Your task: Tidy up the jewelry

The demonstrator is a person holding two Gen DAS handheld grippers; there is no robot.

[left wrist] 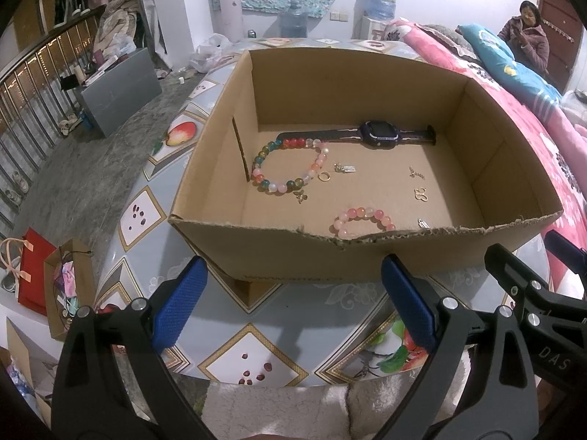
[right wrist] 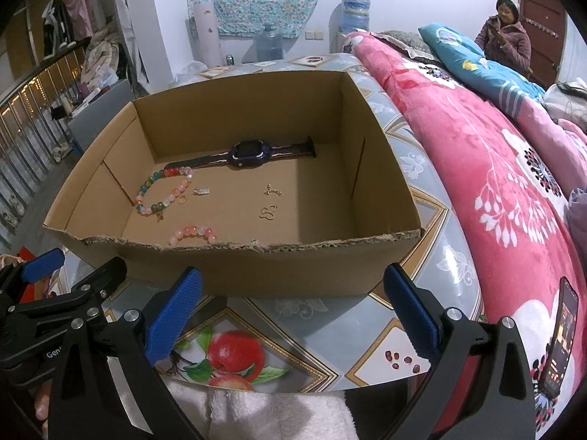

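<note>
An open cardboard box (left wrist: 279, 234) (right wrist: 205, 256) stands on the patterned table. Inside lie a dark watch (left wrist: 379, 134) (right wrist: 249, 154), a multicoloured bead bracelet (left wrist: 282, 163) (right wrist: 157, 194), a pink bead bracelet (left wrist: 361, 220) (right wrist: 194, 233), a gold ring (left wrist: 324, 176) (right wrist: 181, 200) and several small metal charms (left wrist: 420, 193) (right wrist: 269, 212). My left gripper (left wrist: 293, 300) is open just in front of the box, holding nothing. My right gripper (right wrist: 293, 308) is open beside it, also in front of the box and holding nothing.
A pink floral quilt (right wrist: 495, 168) lies right of the table with a phone (right wrist: 559, 337) on it. A person (right wrist: 508, 36) sits at the far right. A white fleece sleeve (right wrist: 256, 414) shows below. Red and brown gift bags (left wrist: 40, 275) stand on the floor at left.
</note>
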